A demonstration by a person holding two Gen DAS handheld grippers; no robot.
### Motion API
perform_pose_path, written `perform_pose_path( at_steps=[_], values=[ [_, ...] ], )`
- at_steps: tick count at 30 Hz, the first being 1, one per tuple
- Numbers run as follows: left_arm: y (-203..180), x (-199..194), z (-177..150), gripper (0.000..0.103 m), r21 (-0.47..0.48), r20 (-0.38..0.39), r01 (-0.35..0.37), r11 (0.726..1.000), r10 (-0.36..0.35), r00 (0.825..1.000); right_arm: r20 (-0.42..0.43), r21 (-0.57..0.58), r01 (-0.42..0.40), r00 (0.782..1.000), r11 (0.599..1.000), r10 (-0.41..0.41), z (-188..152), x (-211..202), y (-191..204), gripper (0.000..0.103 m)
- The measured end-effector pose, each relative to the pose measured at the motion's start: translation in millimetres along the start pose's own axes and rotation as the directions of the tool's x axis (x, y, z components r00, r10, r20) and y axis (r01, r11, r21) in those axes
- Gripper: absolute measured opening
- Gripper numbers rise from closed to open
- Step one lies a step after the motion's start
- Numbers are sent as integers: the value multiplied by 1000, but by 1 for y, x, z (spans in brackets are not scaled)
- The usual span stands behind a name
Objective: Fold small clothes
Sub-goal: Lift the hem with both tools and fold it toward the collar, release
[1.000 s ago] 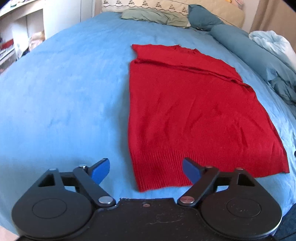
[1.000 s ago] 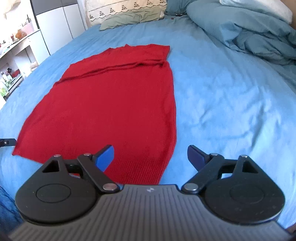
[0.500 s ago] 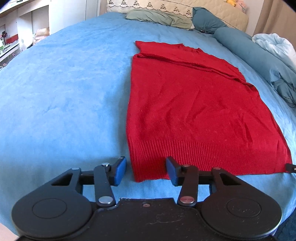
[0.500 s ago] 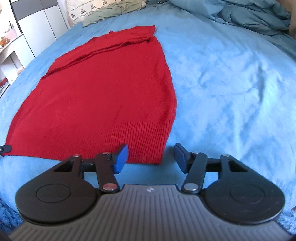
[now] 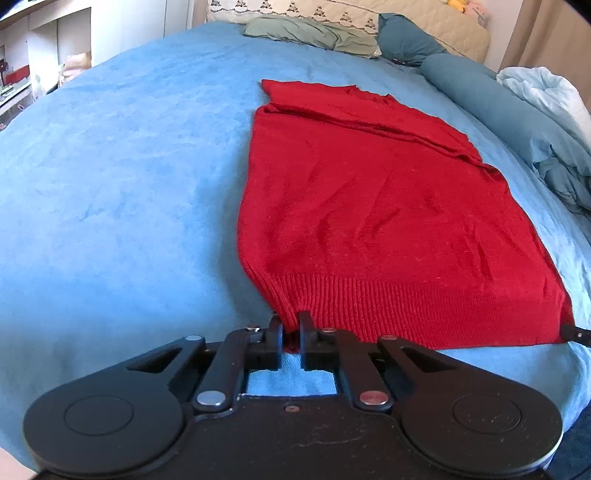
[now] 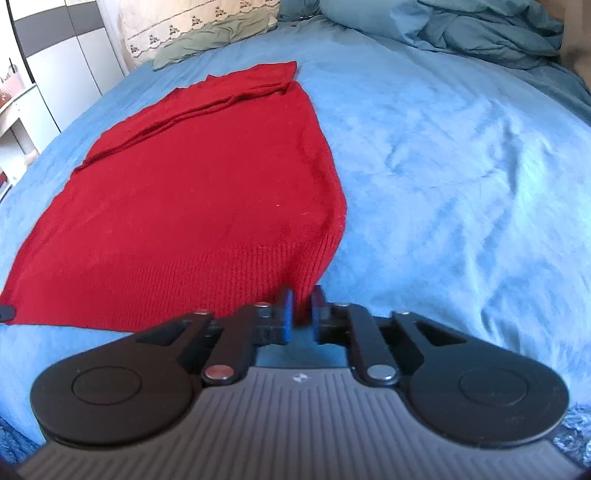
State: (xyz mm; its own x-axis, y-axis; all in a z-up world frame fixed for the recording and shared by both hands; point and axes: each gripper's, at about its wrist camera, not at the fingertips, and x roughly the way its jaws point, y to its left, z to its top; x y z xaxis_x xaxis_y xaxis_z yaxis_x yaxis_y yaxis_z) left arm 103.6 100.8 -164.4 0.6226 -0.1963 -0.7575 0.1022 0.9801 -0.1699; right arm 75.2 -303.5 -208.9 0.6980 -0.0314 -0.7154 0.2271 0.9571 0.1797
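Flat on a blue bedspread (image 5: 110, 206), a red knitted sweater (image 5: 369, 206) lies with its long axis running from the ribbed hem (image 5: 424, 306) at the near edge toward the pillows (image 5: 314, 33) at twelve o'clock, where a folded band of cloth crosses its far end. In the left wrist view the garment fills the field from centre out to three o'clock; in the right wrist view it spreads from centre toward nine o'clock.

Both grippers tilt downward at the near hem. The left gripper (image 5: 291, 325) has its jaws drawn nearly together on the hem's left corner, a tuck of red rib pinched between the black fingers (image 5: 275, 332), having just closed on it. The right gripper (image 6: 301, 306) likewise has just clamped down on the opposite corner, red knit squeezed between its blue pads (image 6: 286, 308); this part of the frame is slightly blurred. Each gripper's tip shows as a dark sliver at the far hem corner in the other's view, at four o'clock from the left camera and at eight o'clock from the right.

A rumpled teal duvet (image 6: 480, 29) lies heaped at one o'clock in the right wrist view, and white cabinets (image 6: 62, 70) stand at ten o'clock.
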Motion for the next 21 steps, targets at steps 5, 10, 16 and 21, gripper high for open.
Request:
perform_pose_path(
  at_steps=[5, 10, 16, 21],
  values=[
    [-1, -19, 8, 6, -18, 40, 16, 1000, -15, 999, 29, 50, -40, 999, 998, 38, 13, -15, -5, 22],
    [-5, -48, 33, 6, -15, 129, 42, 999, -39, 991, 108, 111, -125, 988, 986, 113, 50, -43, -13, 21],
    [-10, -55, 111, 5, -74, 260, 45, 996, -24, 965, 194, 147, -237, 959, 960, 206, 134, -42, -10, 20],
    [-19, -10, 218, 5, -131, 331, 28, 991, 17, 943, 262, 101, -282, 933, 954, 248, 243, 9, 8, 20]
  ],
)
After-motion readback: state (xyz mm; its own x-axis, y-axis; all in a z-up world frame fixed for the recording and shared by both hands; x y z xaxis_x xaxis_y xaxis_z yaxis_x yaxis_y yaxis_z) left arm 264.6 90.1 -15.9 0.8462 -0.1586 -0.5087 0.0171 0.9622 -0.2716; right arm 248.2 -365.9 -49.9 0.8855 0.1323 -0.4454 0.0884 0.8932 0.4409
